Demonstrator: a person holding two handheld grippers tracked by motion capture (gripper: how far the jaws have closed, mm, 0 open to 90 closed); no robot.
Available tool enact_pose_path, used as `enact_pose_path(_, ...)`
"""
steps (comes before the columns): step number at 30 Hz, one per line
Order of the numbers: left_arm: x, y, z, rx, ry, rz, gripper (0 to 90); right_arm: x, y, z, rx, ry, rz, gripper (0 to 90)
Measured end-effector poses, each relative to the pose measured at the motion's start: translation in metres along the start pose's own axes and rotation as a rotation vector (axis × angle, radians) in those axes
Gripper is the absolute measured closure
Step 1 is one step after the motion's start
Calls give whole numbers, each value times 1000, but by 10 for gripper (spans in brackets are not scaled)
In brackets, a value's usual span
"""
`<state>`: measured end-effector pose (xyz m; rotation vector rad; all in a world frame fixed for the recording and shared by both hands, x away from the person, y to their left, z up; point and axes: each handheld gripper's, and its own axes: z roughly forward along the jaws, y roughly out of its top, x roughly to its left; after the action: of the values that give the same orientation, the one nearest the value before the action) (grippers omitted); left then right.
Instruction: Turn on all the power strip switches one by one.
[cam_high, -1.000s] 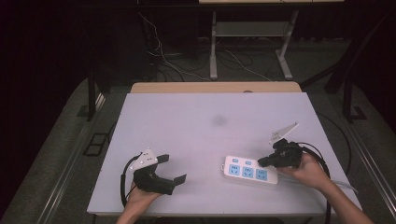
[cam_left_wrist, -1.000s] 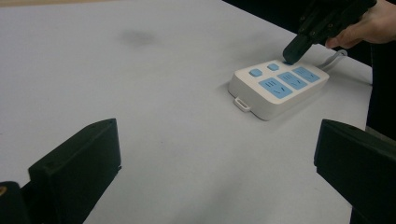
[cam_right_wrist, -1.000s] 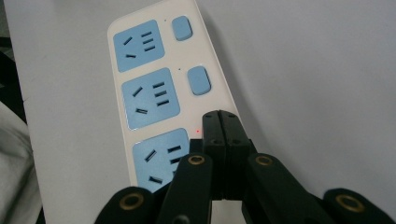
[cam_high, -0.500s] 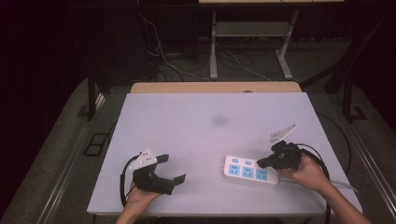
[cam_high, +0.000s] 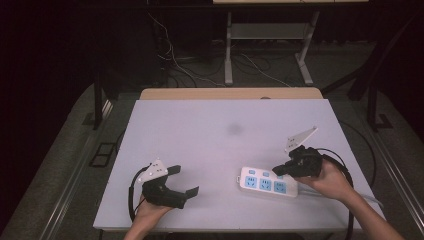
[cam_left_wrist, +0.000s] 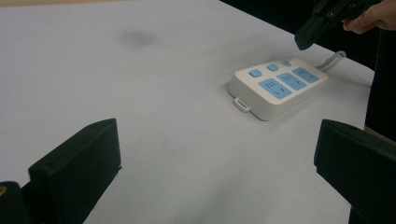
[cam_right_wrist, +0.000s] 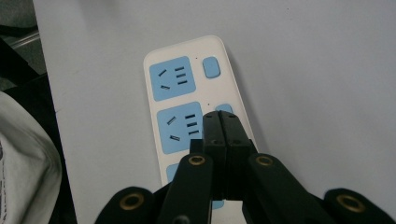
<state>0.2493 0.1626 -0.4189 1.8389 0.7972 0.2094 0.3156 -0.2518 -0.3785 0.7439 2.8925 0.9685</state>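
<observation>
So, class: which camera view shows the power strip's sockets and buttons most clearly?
The right gripper view: the power strip lies close below, slots sharp, though the shut claw hides part. The left gripper view shows it whole but slanted; the high view shows it small.

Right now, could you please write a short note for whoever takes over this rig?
Left tool: jaws open, empty, low over the table's near left part, apart from the strip.
Right tool: jaws shut, holding nothing, tip poised just above the middle switch button.
Power strip: flat on the table's near right, nothing plugged in.
Done: cannot tell whether any button is pressed.
Left: probably the switch buttons; check each.
</observation>
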Motion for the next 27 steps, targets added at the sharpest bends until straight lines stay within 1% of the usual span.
enact_pose_path(7,0,0,0,0,-1,0,0,2,10,-2,1,5,-15,900)
enact_pose_path(15,0,0,0,0,-3,1,0,2,19,-1,-1,8,-19,900)
enact_pose_path(18,0,0,0,-2,-3,1,0,0,23,3,-1,15,-14,900)
enact_pose_path(22,1,0,-1,-3,-2,0,0,-3,24,9,4,19,-18,900)
enact_pose_path(23,1,0,-1,-3,-2,-1,0,-3,24,10,4,21,-11,900)
enact_pose_path(27,0,0,-1,-4,-1,1,0,-5,25,16,7,28,-11,900)
